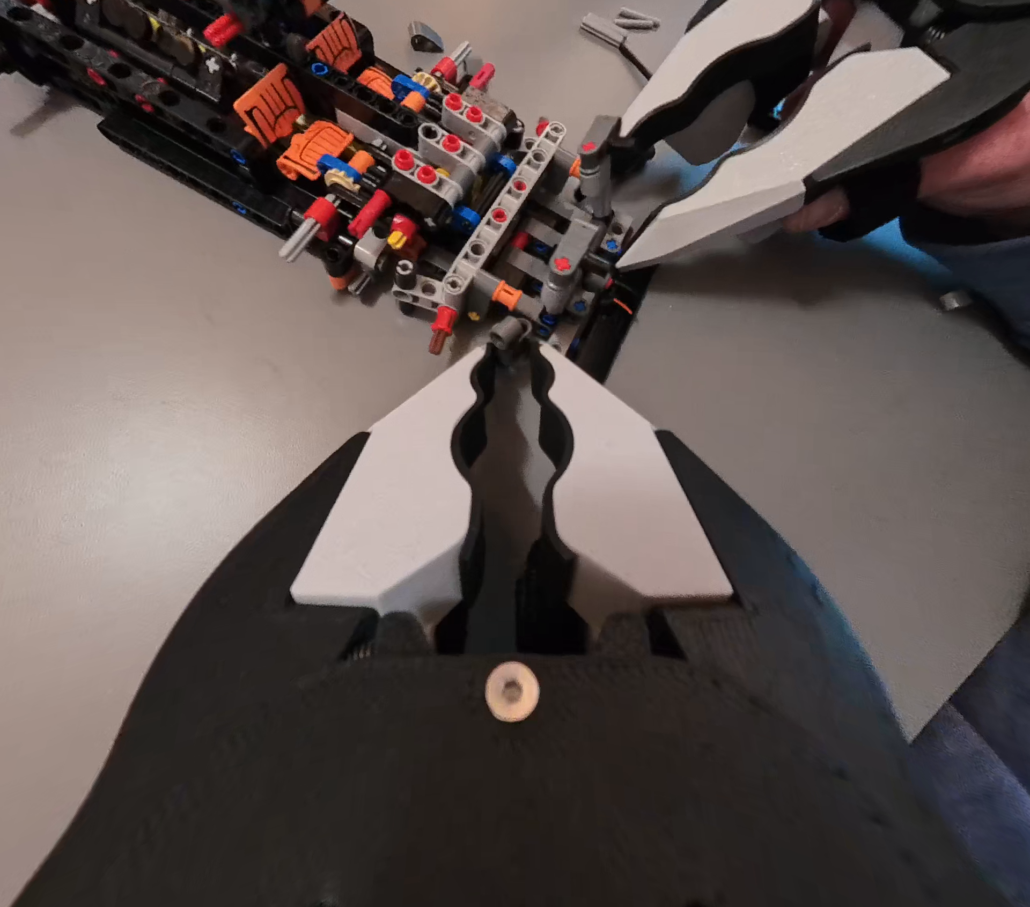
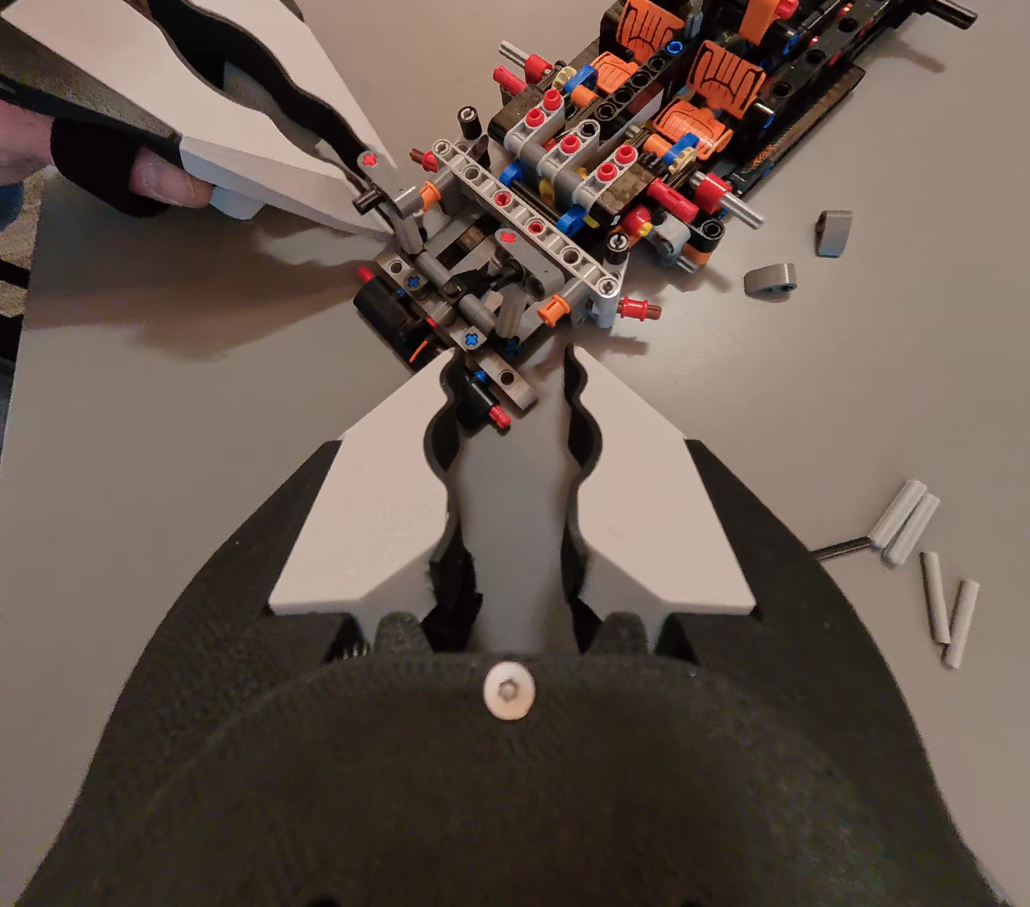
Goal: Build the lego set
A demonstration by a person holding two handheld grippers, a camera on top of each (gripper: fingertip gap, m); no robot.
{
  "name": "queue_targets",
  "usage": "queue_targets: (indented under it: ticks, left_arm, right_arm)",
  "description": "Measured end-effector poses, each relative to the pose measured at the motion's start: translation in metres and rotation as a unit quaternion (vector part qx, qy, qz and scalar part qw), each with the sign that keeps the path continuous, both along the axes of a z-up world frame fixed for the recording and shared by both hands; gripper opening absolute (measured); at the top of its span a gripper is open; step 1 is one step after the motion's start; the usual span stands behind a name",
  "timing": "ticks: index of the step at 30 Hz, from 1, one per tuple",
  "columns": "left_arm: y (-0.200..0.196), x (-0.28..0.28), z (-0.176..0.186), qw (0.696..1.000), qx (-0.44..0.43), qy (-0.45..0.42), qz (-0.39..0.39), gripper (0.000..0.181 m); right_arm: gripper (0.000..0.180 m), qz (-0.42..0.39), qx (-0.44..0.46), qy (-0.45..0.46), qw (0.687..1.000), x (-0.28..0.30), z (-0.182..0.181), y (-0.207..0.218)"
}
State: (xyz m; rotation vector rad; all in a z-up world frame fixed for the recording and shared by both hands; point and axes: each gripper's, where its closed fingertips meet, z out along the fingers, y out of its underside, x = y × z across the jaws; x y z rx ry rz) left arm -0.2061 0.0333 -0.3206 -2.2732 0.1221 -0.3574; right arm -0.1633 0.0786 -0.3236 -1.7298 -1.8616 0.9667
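At the model's [image 1: 345, 144] near end, left gripper [image 1: 510, 351] pinches a grey connector [image 1: 508, 329]; right gripper [image 2: 510, 367], half-open and empty, should steady the frame; press straight.

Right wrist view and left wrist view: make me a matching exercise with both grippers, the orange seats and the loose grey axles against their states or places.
Things:
1. left gripper
2. right gripper
3. orange seats
4. loose grey axles

States or places:
a. lying on the table, apart from the build
b. shut on a small dark grey connector
c. open, fingers straddling the end of the lego car chassis
d. mounted mid-chassis

Pairs: 1-b, 2-c, 3-d, 4-a
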Motion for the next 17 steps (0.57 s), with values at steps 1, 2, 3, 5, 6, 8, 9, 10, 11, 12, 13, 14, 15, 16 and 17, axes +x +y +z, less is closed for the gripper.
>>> queue_targets:
  ticks: [1, 2, 3, 5, 6, 8, 9, 10, 11, 12, 13, 14, 15, 16, 17]
  left_arm:
    - [-0.001, 0.001, 0.000, 1.000, 0.000, 0.005, -0.005, 0.010]
    - [-0.001, 0.003, -0.001, 1.000, 0.000, 0.009, -0.009, 0.010]
    - [-0.001, 0.003, -0.001, 1.000, -0.001, 0.010, -0.012, 0.010]
    - [-0.002, 0.005, -0.001, 1.000, -0.001, 0.008, -0.017, 0.012]
    - [-0.002, 0.006, -0.001, 1.000, -0.002, 0.007, -0.019, 0.012]
    - [-0.002, 0.006, -0.001, 1.000, -0.002, 0.005, -0.021, 0.012]
    - [-0.003, 0.007, -0.001, 1.000, -0.002, 0.007, -0.024, 0.011]
    - [-0.003, 0.006, -0.001, 1.000, -0.002, 0.012, -0.023, 0.011]
    - [-0.003, 0.006, -0.001, 1.000, -0.001, 0.019, -0.022, 0.010]
    - [-0.003, 0.005, -0.001, 0.999, 0.000, 0.028, -0.019, 0.010]
    - [-0.002, 0.002, -0.001, 0.999, 0.001, 0.036, -0.009, 0.010]
    - [-0.002, 0.001, -0.002, 0.999, 0.000, 0.035, -0.005, 0.010]
    - [-0.002, 0.000, -0.002, 1.000, -0.001, 0.029, 0.001, 0.010]
    - [-0.002, -0.003, -0.002, 1.000, -0.002, 0.026, 0.011, 0.010]
    - [-0.001, -0.005, -0.002, 1.000, -0.004, 0.021, 0.019, 0.010]
  right_arm:
    - [0.034, 0.002, 0.000, 0.000, 1.000, 0.000, 0.000, -0.001]
    - [0.034, 0.003, 0.002, 0.002, 1.000, 0.000, 0.001, -0.001]
    - [0.034, 0.003, 0.003, 0.003, 1.000, 0.000, 0.001, -0.001]
    - [0.033, 0.004, 0.006, 0.005, 1.000, 0.001, 0.001, -0.001]
    - [0.033, 0.005, 0.007, 0.007, 1.000, 0.001, 0.002, -0.001]
    - [0.032, 0.007, 0.006, 0.009, 1.000, 0.001, 0.003, -0.001]
    - [0.032, 0.010, 0.007, 0.009, 1.000, 0.002, 0.002, -0.002]
    - [0.031, 0.011, 0.008, 0.008, 1.000, 0.002, 0.002, -0.003]
    - [0.031, 0.013, 0.007, 0.008, 1.000, 0.002, 0.001, -0.004]
    - [0.030, 0.013, 0.006, 0.009, 1.000, 0.002, 0.001, -0.004]
    - [0.029, 0.014, 0.007, 0.009, 1.000, 0.002, 0.001, -0.004]
    - [0.029, 0.014, 0.009, 0.009, 1.000, 0.002, 0.001, -0.004]
    - [0.029, 0.014, 0.009, 0.010, 1.000, 0.002, 0.001, -0.004]
    - [0.029, 0.013, 0.008, 0.010, 1.000, 0.001, 0.001, -0.004]
    - [0.028, 0.013, 0.008, 0.010, 1.000, 0.001, 0.001, -0.005]
